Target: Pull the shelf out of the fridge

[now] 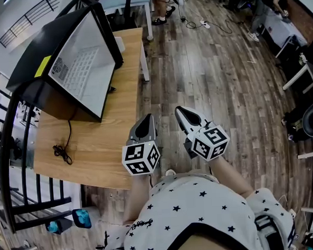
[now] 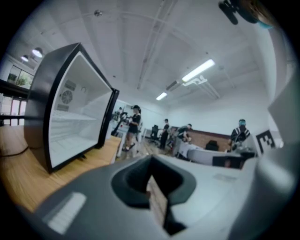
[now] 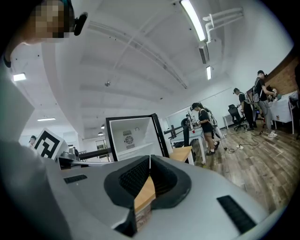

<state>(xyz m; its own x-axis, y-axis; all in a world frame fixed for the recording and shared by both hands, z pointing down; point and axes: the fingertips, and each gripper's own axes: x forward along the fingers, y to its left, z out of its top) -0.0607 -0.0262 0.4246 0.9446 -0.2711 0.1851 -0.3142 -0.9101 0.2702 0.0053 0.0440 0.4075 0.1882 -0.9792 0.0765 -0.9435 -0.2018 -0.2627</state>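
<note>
A black mini fridge (image 1: 62,59) stands open on the wooden table (image 1: 105,151), showing its white inside. In the left gripper view a white shelf (image 2: 70,118) runs across the fridge (image 2: 44,117) at mid height. Both grippers are close to the person's body at the table's near right edge, well apart from the fridge. My left gripper (image 1: 148,119) points at the table edge, and its jaws (image 2: 151,164) are shut with nothing between them. My right gripper (image 1: 179,111), beside it over the floor, is also shut (image 3: 150,161) and empty. It faces the fridge (image 3: 133,136).
A black cable (image 1: 63,151) lies on the table in front of the fridge. A black metal railing (image 1: 10,157) runs along the left. Wood floor (image 1: 216,70) stretches to the right. Several people, desks and chairs stand at the far end of the room.
</note>
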